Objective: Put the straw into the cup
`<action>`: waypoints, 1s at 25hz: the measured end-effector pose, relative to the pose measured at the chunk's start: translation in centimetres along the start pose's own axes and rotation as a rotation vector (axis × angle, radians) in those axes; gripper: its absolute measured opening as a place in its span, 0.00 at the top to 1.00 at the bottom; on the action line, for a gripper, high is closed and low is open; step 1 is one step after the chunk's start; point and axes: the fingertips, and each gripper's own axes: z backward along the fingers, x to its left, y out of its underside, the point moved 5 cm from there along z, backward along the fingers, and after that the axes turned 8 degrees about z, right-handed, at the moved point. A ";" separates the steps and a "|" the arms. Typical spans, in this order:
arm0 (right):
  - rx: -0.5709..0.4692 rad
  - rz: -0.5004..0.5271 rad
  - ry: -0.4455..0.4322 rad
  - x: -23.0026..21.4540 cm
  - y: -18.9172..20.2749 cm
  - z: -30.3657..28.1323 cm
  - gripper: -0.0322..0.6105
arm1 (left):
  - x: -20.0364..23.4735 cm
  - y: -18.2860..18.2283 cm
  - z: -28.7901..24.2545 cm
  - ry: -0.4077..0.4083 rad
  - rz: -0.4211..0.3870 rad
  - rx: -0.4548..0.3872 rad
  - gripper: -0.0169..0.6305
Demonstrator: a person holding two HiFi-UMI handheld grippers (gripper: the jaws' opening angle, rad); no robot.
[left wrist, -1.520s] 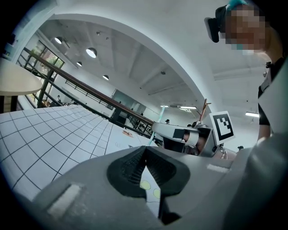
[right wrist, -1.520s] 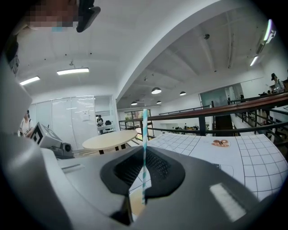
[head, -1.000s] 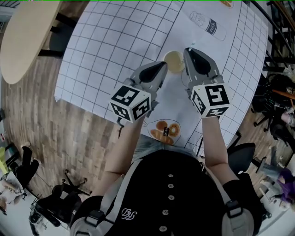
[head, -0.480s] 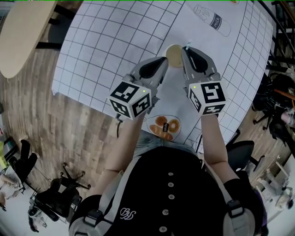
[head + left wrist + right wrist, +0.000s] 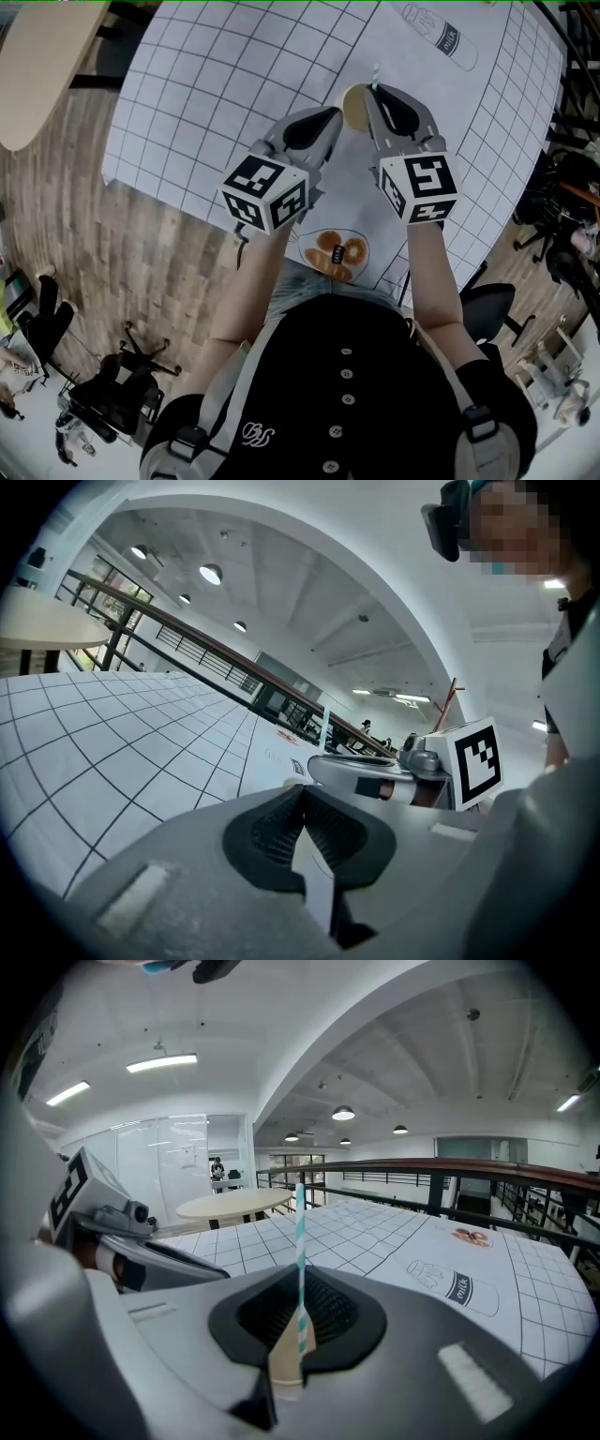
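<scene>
**A:** What have your right tongs got?

**B:** My right tongs are pinched nearly closed on the teal-and-white striped paper straw, which stands up past the tips. A tan sliver shows in the slit under it, and I cannot tell what that is.

**A:** And the other pair?

**B:** My left tongs are drawn together to a thin slit, with something pale in it that I cannot name. Their tips lie just beside the round cream-coloured cup, on its left.

**A:** What's different from a second ago?

**B:** I have brought the right tongs in towards the cup. The straw's top was off to the right of the rim. Now it sits by the cup's right edge, and the tongs' nose overlaps that edge from above.

**A:** So it's in?

**B:** Not yet. The cup stands on the white gridded sheet over the desk, and the straw is still outside it. I judge the approach nearly finished. Lining the straw up over the cup and lowering it remains.
</scene>
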 end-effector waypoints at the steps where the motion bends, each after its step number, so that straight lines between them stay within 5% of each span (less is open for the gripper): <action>1: 0.003 -0.004 -0.004 0.0 0.0 -0.2 0.92 | 0.0 0.0 0.0 0.004 -0.001 0.003 0.99; 25: 0.042 0.011 0.053 0.6 0.1 0.5 0.89 | -0.7 -0.4 0.7 0.049 -0.005 -0.005 0.99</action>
